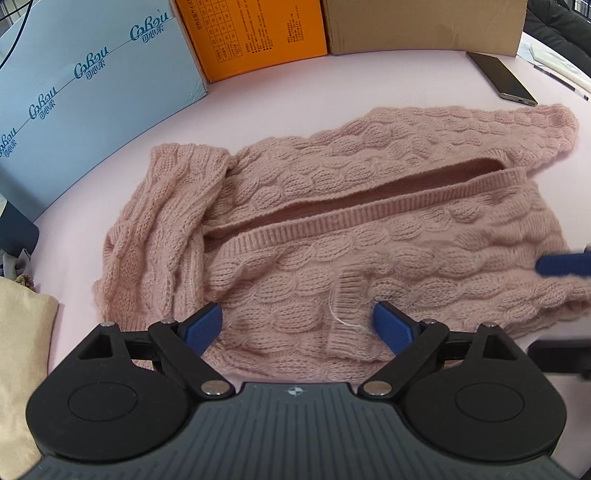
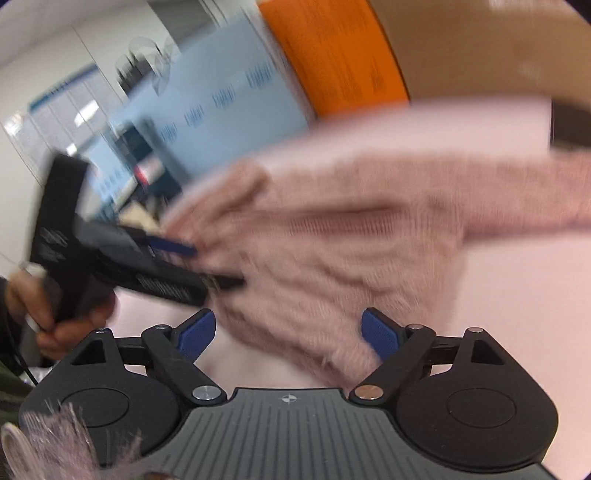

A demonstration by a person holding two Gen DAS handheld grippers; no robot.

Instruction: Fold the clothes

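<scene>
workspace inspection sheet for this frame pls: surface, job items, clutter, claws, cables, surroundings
Surface: pale pink tabletop, bare around the garment.
Job's things: pink cable-knit sweater lying partly folded, ribbed hem band running across its middle, a sleeve folded over on the left of the left wrist view.
Clutter: phone and pen at the far right; beige cloth at the near left edge.
Claws: left claw open over the sweater's near edge; right claw open, sweater fabric between its fingers but not pinched; right wrist view blurred.
Cables: thin dark cable by the person's hand.
Surroundings: light blue box, orange box, brown cardboard box along the far side.
</scene>
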